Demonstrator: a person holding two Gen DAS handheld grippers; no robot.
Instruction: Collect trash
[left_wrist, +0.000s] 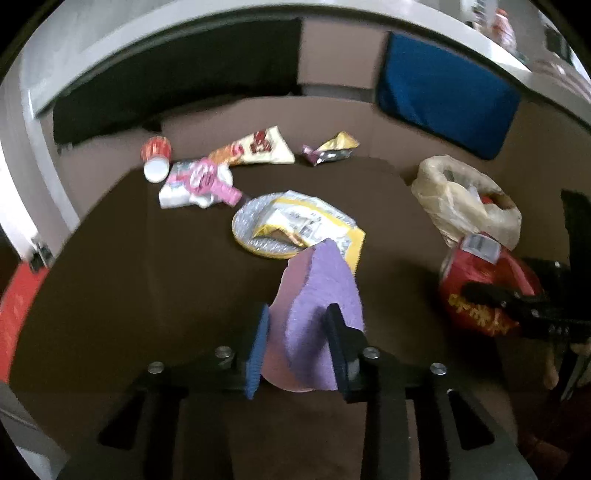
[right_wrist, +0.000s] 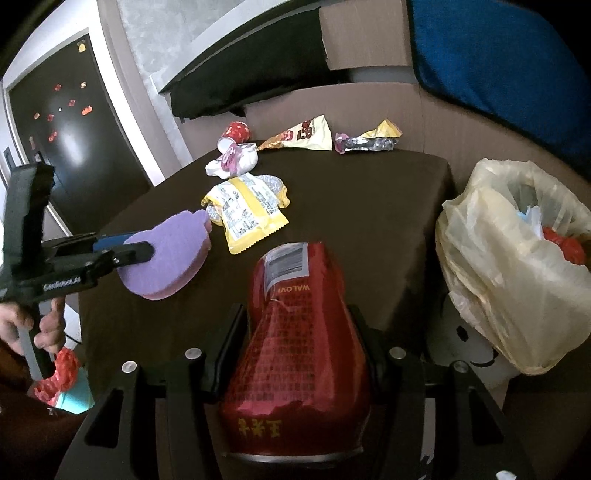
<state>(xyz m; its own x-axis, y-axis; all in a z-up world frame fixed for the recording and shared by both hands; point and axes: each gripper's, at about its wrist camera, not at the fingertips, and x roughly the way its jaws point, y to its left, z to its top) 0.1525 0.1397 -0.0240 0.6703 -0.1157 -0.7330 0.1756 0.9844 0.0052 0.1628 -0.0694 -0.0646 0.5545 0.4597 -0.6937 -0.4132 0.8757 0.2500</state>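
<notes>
My left gripper (left_wrist: 299, 314) is shut on a purple sponge (left_wrist: 317, 295), held above the dark brown table (left_wrist: 147, 258); the gripper also shows in the right wrist view (right_wrist: 136, 249) with the sponge (right_wrist: 170, 254). My right gripper (right_wrist: 295, 317) is shut on a crushed red can (right_wrist: 295, 332), near the table's right edge; the can also shows in the left wrist view (left_wrist: 484, 288). A bin lined with a pale yellow bag (right_wrist: 509, 266) stands right of the table. A yellow wrapper (right_wrist: 247, 210) lies mid-table on a foil lid (left_wrist: 251, 225).
At the table's far edge lie a red paper cup (left_wrist: 155, 155), a pink and white packet (left_wrist: 199, 184), a cream snack bag (left_wrist: 258, 146) and a silver and yellow wrapper (left_wrist: 332, 149). A blue cushion (left_wrist: 443, 96) and a black cushion (left_wrist: 166, 81) lie behind on a sofa.
</notes>
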